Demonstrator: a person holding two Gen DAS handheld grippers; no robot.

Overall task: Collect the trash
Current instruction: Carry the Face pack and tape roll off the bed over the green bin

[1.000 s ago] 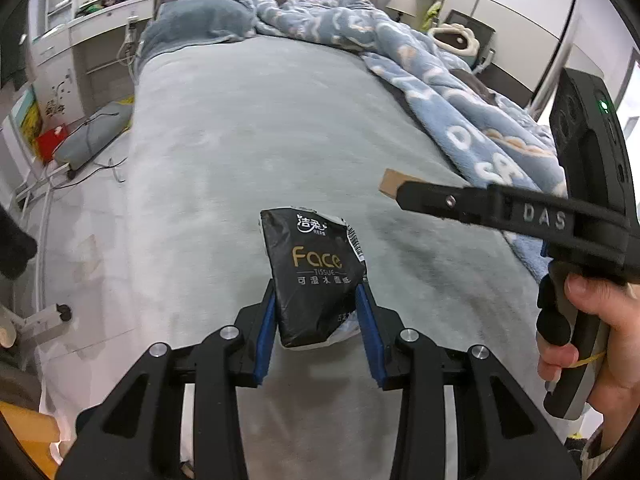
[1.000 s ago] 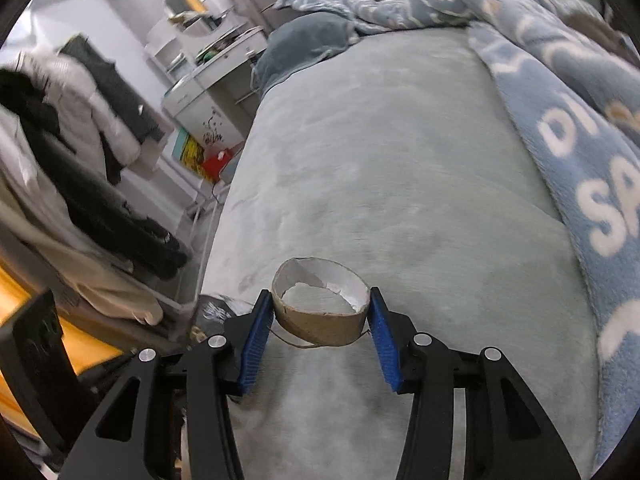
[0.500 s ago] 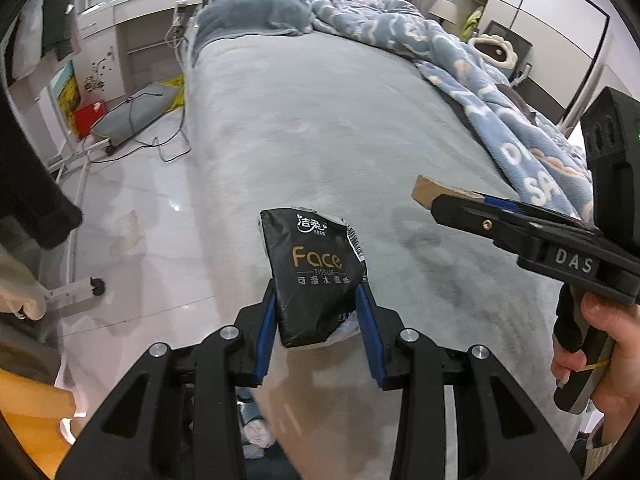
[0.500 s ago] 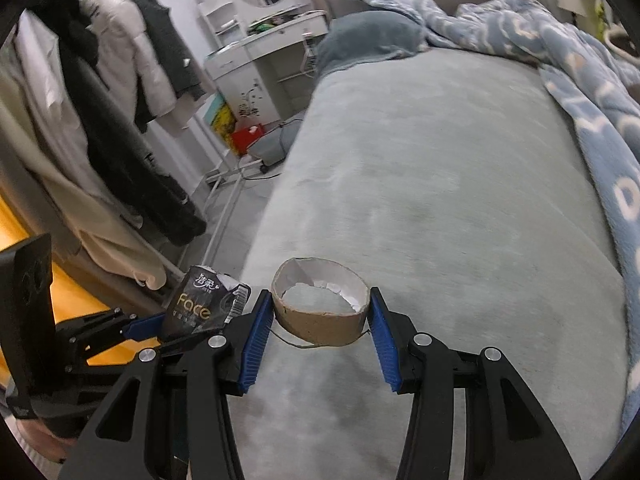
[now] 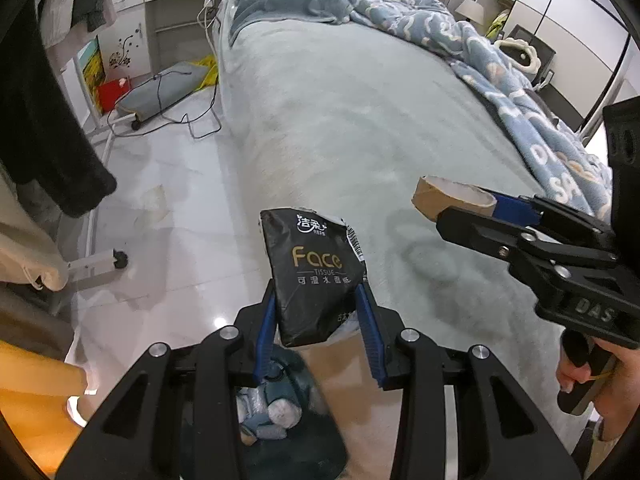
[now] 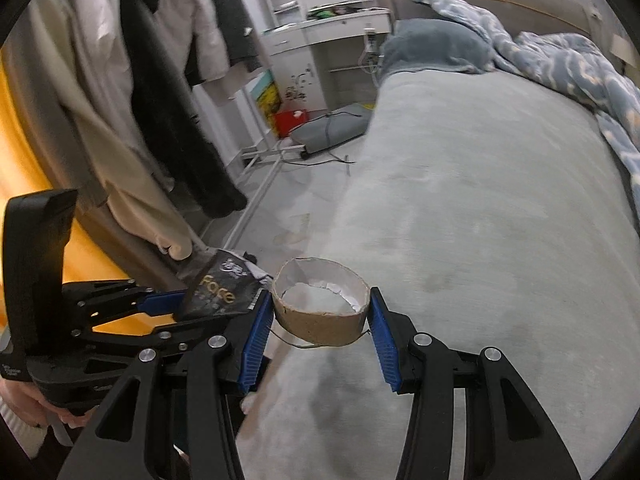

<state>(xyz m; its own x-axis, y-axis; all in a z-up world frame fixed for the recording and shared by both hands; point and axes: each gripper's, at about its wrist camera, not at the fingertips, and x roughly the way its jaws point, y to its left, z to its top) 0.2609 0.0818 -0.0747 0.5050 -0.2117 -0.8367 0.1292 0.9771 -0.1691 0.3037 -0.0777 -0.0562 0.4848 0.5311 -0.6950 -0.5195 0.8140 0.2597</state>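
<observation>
Your left tool [image 5: 318,316] is squeezed tight on a black tissue pack [image 5: 316,268]. The blue pads press on both sides of the pack's bottom end, so the pack sticks up and the word "Face" shows. It looks soft and nearly empty, so a firm squeeze makes sense; it could slip out otherwise.

You hold the pack past the side of the bed [image 5: 360,128], out over the floor. Right under the tool there is a dark bin-like thing [image 5: 280,420] with light lumps inside. It is blurry, so you cannot be sure it is a bin. If it is, the pack is held there so it can drop in.

Your right tool [image 6: 321,314] is closed on a cardboard ring [image 6: 320,312]. The pads touch its two outer sides, and the ring's open top faces up with white scraps inside. The pads are only as far apart as the ring is wide. The ring is up in the air over the edge of the bed, just beside the pack.

Farther along the bed lies a blue blanket [image 5: 520,96].
</observation>
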